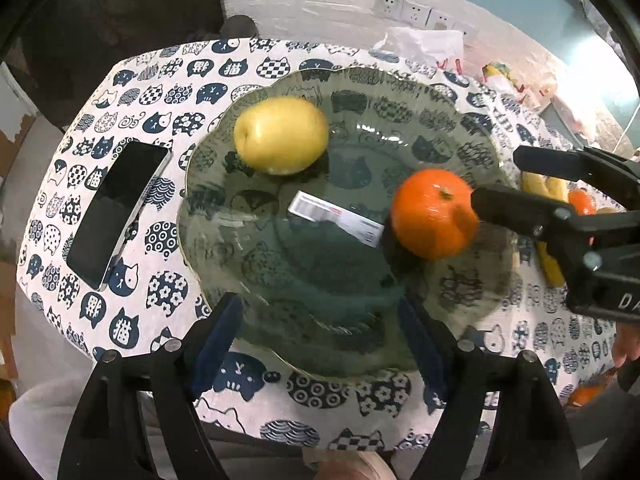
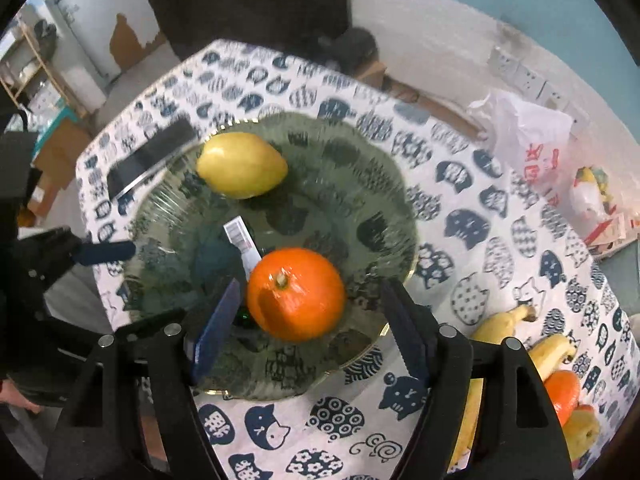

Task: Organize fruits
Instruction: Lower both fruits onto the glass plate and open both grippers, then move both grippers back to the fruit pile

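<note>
A clear glass plate [image 1: 460, 128] [image 2: 372, 184] lies on the cat-print tablecloth. On it rest a yellow pear [image 1: 280, 134] [image 2: 242, 165] and an orange [image 1: 434, 214] [image 2: 296, 294]. My right gripper [image 2: 312, 320] is open, its fingers either side of the orange without gripping it; it also shows in the left wrist view [image 1: 496, 182]. My left gripper [image 1: 320, 340] is open and empty over the plate's near rim; one of its fingertips [image 2: 106, 252] shows in the right wrist view.
A black phone [image 1: 116, 208] [image 2: 150, 156] lies left of the plate. Bananas [image 2: 516, 336] [image 1: 546, 188], another orange [image 2: 562, 394] and a pear [image 2: 584, 434] lie right of the plate. A white plastic bag [image 2: 524, 136] [image 1: 424, 46] sits at the far right. A barcode label [image 1: 334, 216] is on the plate.
</note>
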The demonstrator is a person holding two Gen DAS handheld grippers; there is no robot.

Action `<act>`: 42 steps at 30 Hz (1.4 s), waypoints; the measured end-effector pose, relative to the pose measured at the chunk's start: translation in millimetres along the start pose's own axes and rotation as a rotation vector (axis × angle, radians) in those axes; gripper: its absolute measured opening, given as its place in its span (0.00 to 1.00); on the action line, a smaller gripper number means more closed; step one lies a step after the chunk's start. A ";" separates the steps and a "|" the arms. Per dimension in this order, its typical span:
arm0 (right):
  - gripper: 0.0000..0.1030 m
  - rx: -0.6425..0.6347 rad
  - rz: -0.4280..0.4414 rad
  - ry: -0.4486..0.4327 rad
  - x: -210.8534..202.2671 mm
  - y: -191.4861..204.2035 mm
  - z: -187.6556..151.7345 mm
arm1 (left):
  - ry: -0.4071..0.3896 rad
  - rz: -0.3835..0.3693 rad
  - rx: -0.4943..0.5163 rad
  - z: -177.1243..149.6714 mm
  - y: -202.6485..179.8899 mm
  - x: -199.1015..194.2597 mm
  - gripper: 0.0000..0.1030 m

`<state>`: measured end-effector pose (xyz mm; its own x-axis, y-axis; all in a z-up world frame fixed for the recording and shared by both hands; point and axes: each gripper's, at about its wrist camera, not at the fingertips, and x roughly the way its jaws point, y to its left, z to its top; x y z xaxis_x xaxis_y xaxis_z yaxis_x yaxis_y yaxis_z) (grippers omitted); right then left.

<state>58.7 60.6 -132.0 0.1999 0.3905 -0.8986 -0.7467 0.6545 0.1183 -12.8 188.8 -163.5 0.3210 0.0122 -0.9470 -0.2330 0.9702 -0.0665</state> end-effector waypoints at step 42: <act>0.81 0.248 -0.309 -0.131 -163.7 -150.4 -133.3 | -0.047 -0.121 0.317 18.4 -207.4 -45.3 0.79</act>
<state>53.8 -188.1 -59.0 0.4820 0.2200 -0.8481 -0.4663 0.8839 -0.0357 37.8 -8.5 -101.1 0.3724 -0.1034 -0.9223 0.1041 0.9922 -0.0691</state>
